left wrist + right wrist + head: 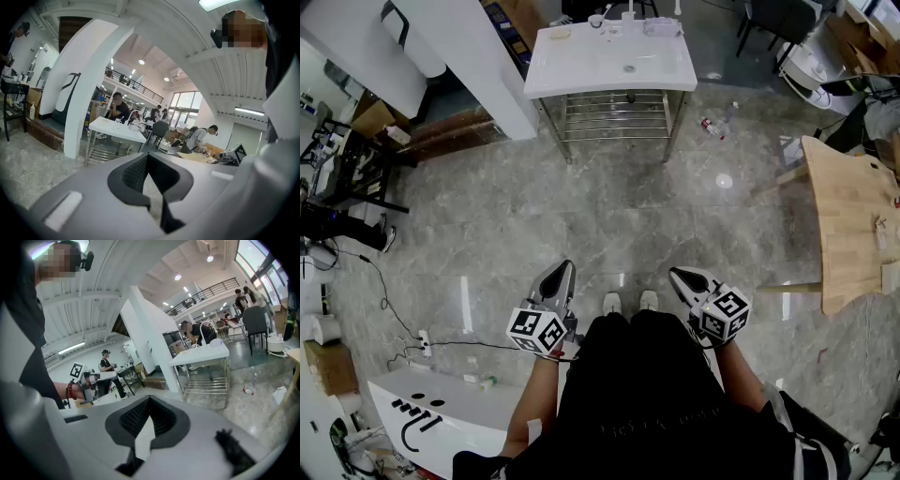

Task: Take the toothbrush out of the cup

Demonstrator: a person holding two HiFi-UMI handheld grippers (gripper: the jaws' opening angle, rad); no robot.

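Observation:
A white washbasin table (pixel 609 61) stands far ahead across the grey floor. On its back edge is a small white cup (pixel 596 19) with something thin sticking up from it; it is too small to make out as a toothbrush. My left gripper (pixel 565 269) and right gripper (pixel 675 274) hang low by the person's waist, both pointing forward, far from the table. In each gripper view the jaws meet with nothing between them: left gripper (pixel 149 157), right gripper (pixel 149 400). The table also shows in the distance, as the washbasin table (pixel 117 130) and the washbasin table (pixel 201 355).
A wooden table (pixel 853 216) is at the right, a white slanted wall (pixel 478 66) at the left of the basin. A black rack (pixel 347 178) and a cable (pixel 394 314) lie at the left, another white basin unit (pixel 431 412) at the lower left. Bottles (pixel 717 125) lie on the floor.

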